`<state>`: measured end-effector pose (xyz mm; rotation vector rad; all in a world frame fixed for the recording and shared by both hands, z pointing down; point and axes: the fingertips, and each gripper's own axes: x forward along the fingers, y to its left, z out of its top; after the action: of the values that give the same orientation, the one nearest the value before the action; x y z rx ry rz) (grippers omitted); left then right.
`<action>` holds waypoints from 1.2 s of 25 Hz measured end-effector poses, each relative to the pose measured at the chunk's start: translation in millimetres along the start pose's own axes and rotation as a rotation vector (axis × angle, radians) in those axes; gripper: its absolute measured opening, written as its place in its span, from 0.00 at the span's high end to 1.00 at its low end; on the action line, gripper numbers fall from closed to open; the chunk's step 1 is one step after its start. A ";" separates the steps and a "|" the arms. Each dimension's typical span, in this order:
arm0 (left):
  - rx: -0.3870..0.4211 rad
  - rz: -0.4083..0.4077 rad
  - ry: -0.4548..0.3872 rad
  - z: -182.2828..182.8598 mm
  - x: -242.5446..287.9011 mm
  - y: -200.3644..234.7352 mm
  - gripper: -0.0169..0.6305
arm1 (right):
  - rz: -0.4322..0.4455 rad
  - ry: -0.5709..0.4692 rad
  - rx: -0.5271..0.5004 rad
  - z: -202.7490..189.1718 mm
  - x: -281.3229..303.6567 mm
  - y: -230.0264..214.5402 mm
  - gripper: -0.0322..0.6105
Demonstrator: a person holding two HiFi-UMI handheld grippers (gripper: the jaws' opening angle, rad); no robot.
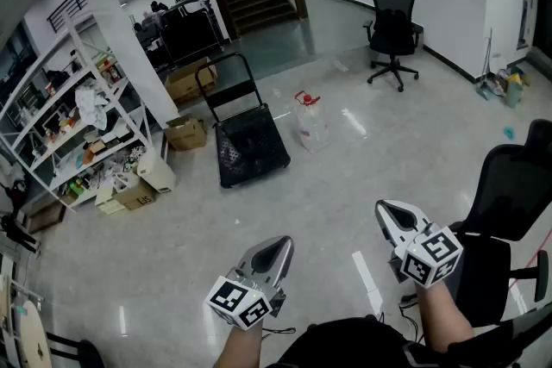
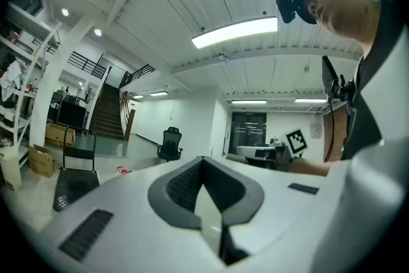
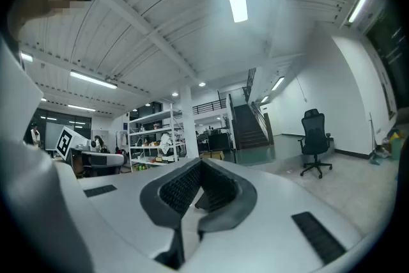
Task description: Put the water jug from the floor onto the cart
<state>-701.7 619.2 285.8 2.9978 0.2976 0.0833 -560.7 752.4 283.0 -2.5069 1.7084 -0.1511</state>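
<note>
Jug: the clear plastic water jug with a red cap (image 1: 311, 123) stands upright on the glossy grey floor (image 1: 345, 185). It is just beside the right edge of the cart and well apart from both grippers.
Cart: the black flat platform cart (image 1: 250, 146) has its tubular handle (image 1: 226, 77) raised on the far side. From here I see nothing on its deck.
Left gripper: the left gripper (image 1: 278, 247) is held low and level near my body, its jaws together with nothing between them.
Right gripper: the right gripper (image 1: 388, 209) is also level, its jaws closed on themselves and empty.
Step in hand: I judge this to be the approach; the jug is untouched.
Doing it well: I would walk up on the jug's open side and spread the jaws before reaching. I would take it high, near the red cap, where there is likely something firm to clamp. The second gripper can steady the body while I lift straight up and set the jug mid-deck.
Risk: the thin clear wall may buckle or slip under the pads, and a nudged cart could roll away.
Nearby: a black mesh office chair (image 1: 509, 194) stands close at my right, so I would step clear of it.
</note>
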 end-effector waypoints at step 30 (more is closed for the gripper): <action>-0.038 0.024 -0.036 -5.7 -33.4 32.8 0.97 | 0.005 0.010 -0.011 3.7 23.8 40.0 0.95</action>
<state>-728.5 581.4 294.4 2.9624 0.2532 0.0366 -588.4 715.9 274.2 -2.5132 1.7238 -0.1546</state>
